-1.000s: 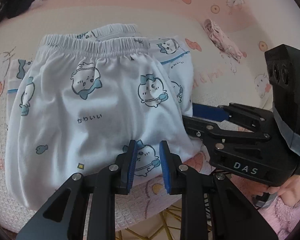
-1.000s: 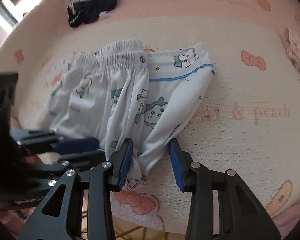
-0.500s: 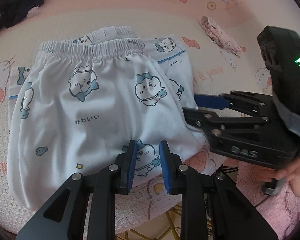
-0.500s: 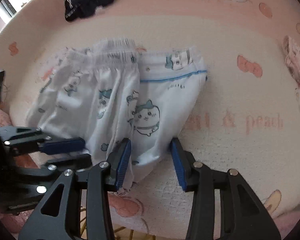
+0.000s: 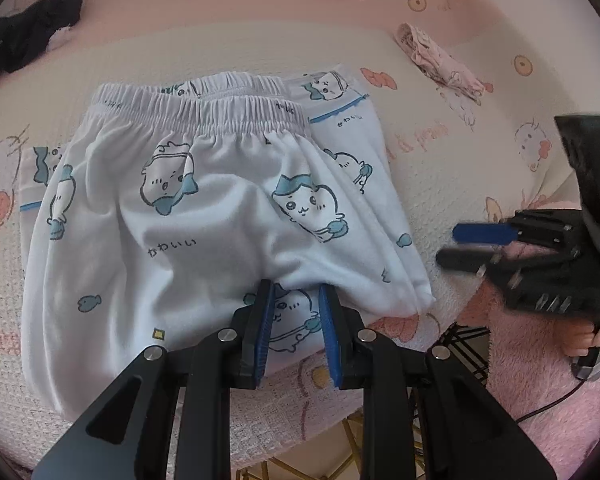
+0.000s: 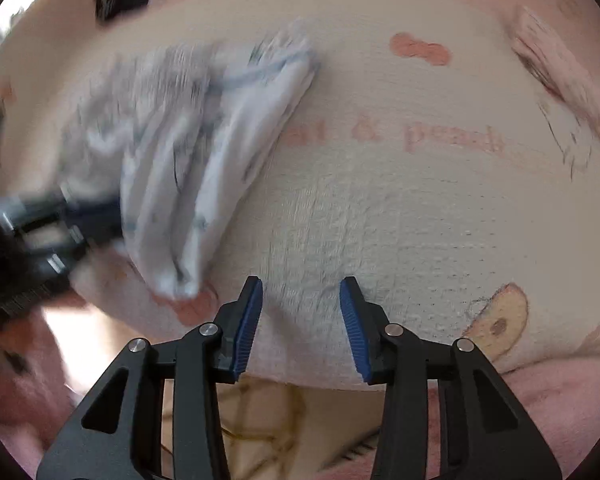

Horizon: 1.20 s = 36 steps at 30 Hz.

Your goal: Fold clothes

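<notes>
The blanket (image 5: 228, 52), cream and pink with a nubbly weave, carries cartoon prints and the partly legible words "& peach". The folded pants (image 5: 204, 216), soft white knit with a gathered elastic waistband, lie near its front edge, printed with blue characters and "かわいい". The left gripper (image 5: 296, 320) is slightly parted, straddling the pants' front hem. The right gripper (image 6: 300, 320) stands apart, empty, over bare blanket right of the pants.
</notes>
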### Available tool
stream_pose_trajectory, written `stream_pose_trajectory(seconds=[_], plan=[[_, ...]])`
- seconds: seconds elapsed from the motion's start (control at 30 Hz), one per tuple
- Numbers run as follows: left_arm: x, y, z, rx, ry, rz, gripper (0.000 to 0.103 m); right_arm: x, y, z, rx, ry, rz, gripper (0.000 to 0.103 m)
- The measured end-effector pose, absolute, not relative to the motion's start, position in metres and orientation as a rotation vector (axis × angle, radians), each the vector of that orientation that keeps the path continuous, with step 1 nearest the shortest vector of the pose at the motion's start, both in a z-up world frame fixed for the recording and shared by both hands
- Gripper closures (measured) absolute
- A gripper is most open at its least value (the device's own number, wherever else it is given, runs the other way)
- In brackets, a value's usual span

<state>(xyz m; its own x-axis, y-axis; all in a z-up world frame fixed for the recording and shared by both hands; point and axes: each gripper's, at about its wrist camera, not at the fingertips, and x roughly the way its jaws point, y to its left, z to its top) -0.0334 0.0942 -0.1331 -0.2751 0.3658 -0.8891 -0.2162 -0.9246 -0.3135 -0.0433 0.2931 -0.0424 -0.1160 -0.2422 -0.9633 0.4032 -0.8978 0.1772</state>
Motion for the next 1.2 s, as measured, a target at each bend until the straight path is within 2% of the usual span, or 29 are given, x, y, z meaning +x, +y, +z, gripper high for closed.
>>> stream_pose_trajectory(seconds=[0.13,0.2,0.37,0.5,0.63,0.67,0.77,0.87,0.97,1.03,1.1,1.13,1.2], plan=[[-0.032,0.094,-0.133,-1.614,-0.182,2.249,0.078,-0.044,0.282,-0.029,1.58,0.03,-2.058,0.06],[-0.033,0.089,-0.134,-1.613,-0.231,2.236,0.078,-0.039,0.263,-0.036,1.561,0.05,-1.992,0.058],[-0.036,0.072,-0.138,-1.608,-0.412,2.184,0.078,-0.033,0.232,-0.063,1.615,0.287,-1.991,0.057],[-0.038,0.064,-0.141,-1.603,-0.511,2.142,0.078,-0.052,0.267,-0.067,1.703,0.287,-2.196,0.053],[-0.04,0.054,-0.134,-1.626,-0.575,2.139,0.078,-0.052,0.278,-0.052,1.589,0.15,-2.26,0.053],[-0.039,0.05,-0.128,-1.631,-0.568,2.169,0.078,-0.048,0.273,-0.047,1.542,0.115,-2.247,0.053],[-0.034,0.04,-0.113,-1.651,-0.394,2.304,0.073,-0.031,0.227,-0.049,1.439,0.215,-2.161,0.053],[-0.028,0.027,-0.119,-1.715,-0.334,2.313,0.072,-0.016,0.197,-0.077,1.511,0.37,-2.124,0.054],[-0.019,0.019,-0.12,-1.792,-0.235,2.327,0.072,-0.019,0.202,-0.09,1.552,0.465,-2.194,0.048],[-0.012,0.019,-0.117,-1.846,-0.136,2.34,0.072,-0.02,0.209,-0.088,1.529,0.578,-2.298,0.047],[-0.006,0.024,-0.114,-1.85,-0.059,2.361,0.072,-0.019,0.215,-0.094,1.537,0.769,-2.41,0.047],[-0.004,0.029,-0.111,-1.824,-0.041,2.378,0.072,-0.02,0.218,-0.095,1.539,0.809,-2.45,0.051],[-0.001,0.04,-0.106,-1.772,-0.003,2.411,0.07,-0.028,0.229,-0.085,1.534,0.54,-2.436,0.053]])
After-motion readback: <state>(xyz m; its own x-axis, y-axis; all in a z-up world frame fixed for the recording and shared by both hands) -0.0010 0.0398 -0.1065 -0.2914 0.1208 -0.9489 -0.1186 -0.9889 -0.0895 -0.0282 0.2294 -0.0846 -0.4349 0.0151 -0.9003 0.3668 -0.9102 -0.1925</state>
